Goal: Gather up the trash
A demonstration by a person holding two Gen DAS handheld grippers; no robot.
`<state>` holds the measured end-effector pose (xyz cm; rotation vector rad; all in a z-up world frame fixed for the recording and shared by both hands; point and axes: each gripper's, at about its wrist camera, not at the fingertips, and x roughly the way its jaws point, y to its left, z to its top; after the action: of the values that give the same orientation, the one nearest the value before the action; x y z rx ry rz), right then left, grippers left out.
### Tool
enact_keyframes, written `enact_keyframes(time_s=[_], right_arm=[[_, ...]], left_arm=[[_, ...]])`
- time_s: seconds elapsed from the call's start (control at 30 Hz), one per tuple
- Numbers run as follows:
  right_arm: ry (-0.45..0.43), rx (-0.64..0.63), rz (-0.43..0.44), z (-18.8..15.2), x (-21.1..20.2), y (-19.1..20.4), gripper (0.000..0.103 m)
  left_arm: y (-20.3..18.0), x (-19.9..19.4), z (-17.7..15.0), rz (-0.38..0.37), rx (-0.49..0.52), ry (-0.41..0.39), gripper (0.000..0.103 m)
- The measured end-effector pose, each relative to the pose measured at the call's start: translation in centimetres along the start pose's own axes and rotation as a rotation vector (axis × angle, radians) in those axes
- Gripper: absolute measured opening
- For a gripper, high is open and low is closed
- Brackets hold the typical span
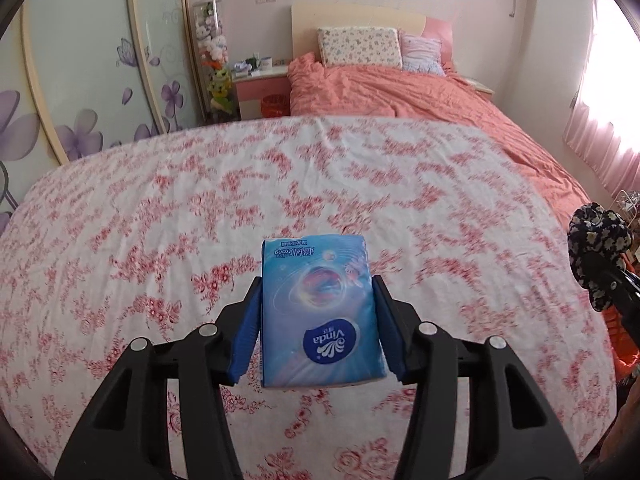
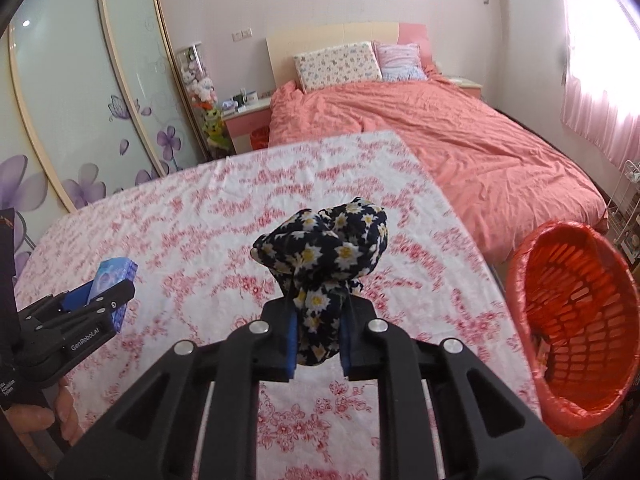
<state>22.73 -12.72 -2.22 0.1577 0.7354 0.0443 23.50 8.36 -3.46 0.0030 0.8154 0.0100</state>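
A blue Vinda tissue pack point(image 1: 320, 312) hangs above the floral cloth, and my left gripper point(image 1: 318, 292) is shut on its two long sides. The same pack point(image 2: 114, 278) and left gripper point(image 2: 108, 300) show at the left edge of the right wrist view. My right gripper point(image 2: 318, 312) is shut on a bunched dark cloth with white daisies point(image 2: 332, 248), lifted off the surface. That daisy cloth point(image 1: 598, 252) appears at the right edge of the left wrist view. A red mesh basket point(image 2: 580, 308) lined with a red bag stands on the floor to the right of the table.
The white cloth with red flowers point(image 1: 280, 184) covers the table under both grippers. Beyond it lies a bed with a salmon duvet point(image 2: 460, 140) and pillows. A wardrobe with purple flowers point(image 2: 80, 120) lines the left wall. A hand point(image 2: 36, 416) holds the left gripper.
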Motion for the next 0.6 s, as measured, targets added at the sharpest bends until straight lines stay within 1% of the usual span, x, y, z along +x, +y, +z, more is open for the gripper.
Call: enact_keyframes(time_s=[0.2,0.33,0.6], right_arm=[[-0.059,0.007,-0.010,0.7,-3.4,-0.9,0.016],[-0.101,0.022,-0.020,1.0,-5.7,-2.2,0.016],[-0.151,0.080,-0.073,0.9,-9.3,-6.7,0.016]], left_arm=[[-1.7,-2.9,0.9,-0.026,0.017,-0.052,0.053],[-3.5,-4.7,1.2,-0.056,0.036,-0.085,0.053],[-8.3,-6.9,1.3,-0.124,0.097,-0.123,0.053]])
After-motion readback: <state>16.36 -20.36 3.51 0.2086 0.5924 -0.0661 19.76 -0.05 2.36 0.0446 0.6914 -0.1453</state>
